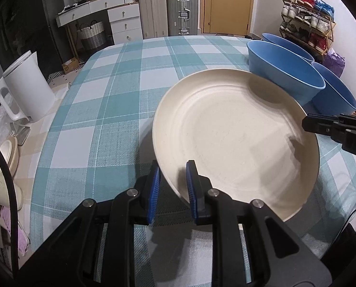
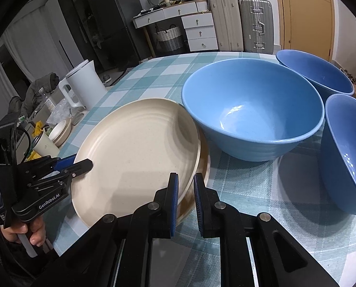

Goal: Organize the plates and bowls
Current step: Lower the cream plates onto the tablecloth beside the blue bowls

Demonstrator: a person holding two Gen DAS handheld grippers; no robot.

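Note:
A cream plate (image 1: 235, 138) is tilted above the checked tablecloth; in the right wrist view it (image 2: 139, 157) lies over a second cream plate (image 2: 203, 165) whose rim shows beneath it. My left gripper (image 1: 173, 184) is shut on the plate's near rim, and it shows in the right wrist view (image 2: 78, 163) at the plate's left edge. My right gripper (image 2: 186, 199) is shut on the plate's opposite rim and shows at the right in the left wrist view (image 1: 308, 123). Three blue bowls (image 2: 252, 110) (image 2: 314, 71) (image 2: 347, 153) stand to the right.
A white kettle (image 1: 24, 88) stands at the table's left edge, with a cream dish (image 1: 9, 153) and a paper cup (image 2: 45, 146) nearby. Suitcases (image 1: 168, 12), drawers (image 1: 125, 21) and a shoe rack (image 1: 307, 24) stand beyond the table.

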